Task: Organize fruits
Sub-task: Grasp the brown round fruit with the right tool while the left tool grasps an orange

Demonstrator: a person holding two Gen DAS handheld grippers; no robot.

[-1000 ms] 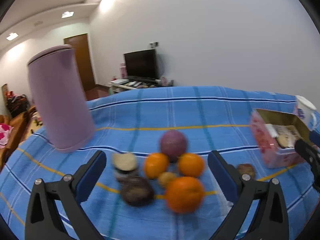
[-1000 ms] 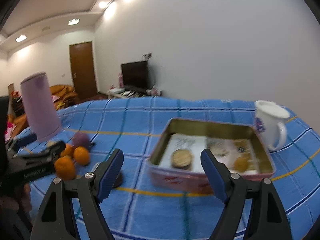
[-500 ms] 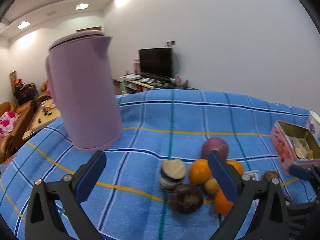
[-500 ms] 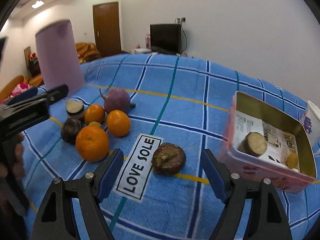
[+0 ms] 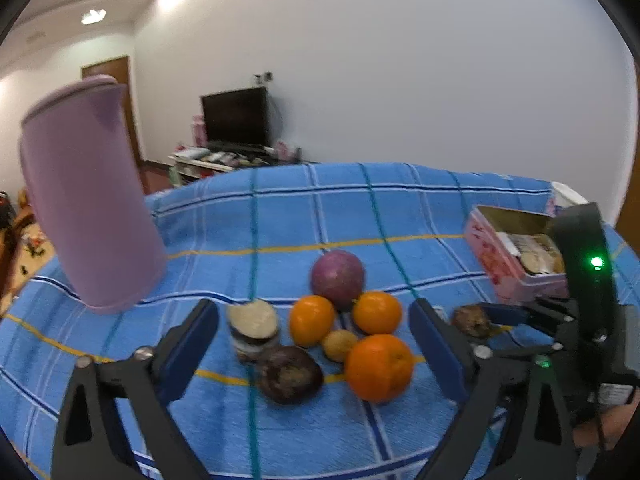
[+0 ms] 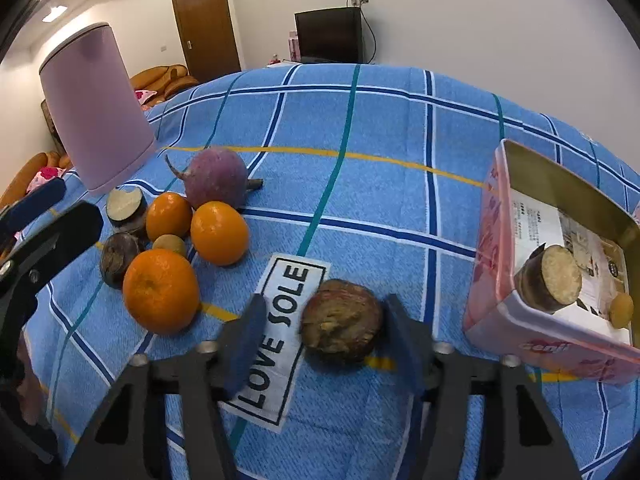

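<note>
Right gripper (image 6: 322,330) jaws have just been closing around the brown fruit (image 6: 340,326), left pad not touching yet, so centre it before squeezing; left gripper (image 5: 314,338) gapes wide, empty, just narrowed slightly.

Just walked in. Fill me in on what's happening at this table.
A person is sorting produce on a blue checked tablecloth with two handheld grippers. The right gripper has just been closing around a brown round fruit lying beside the LOVE SOLE label; its left pad doesn't look seated yet. The left gripper hangs open over the pile of oranges. The pink tin already holds a cut piece.
</note>
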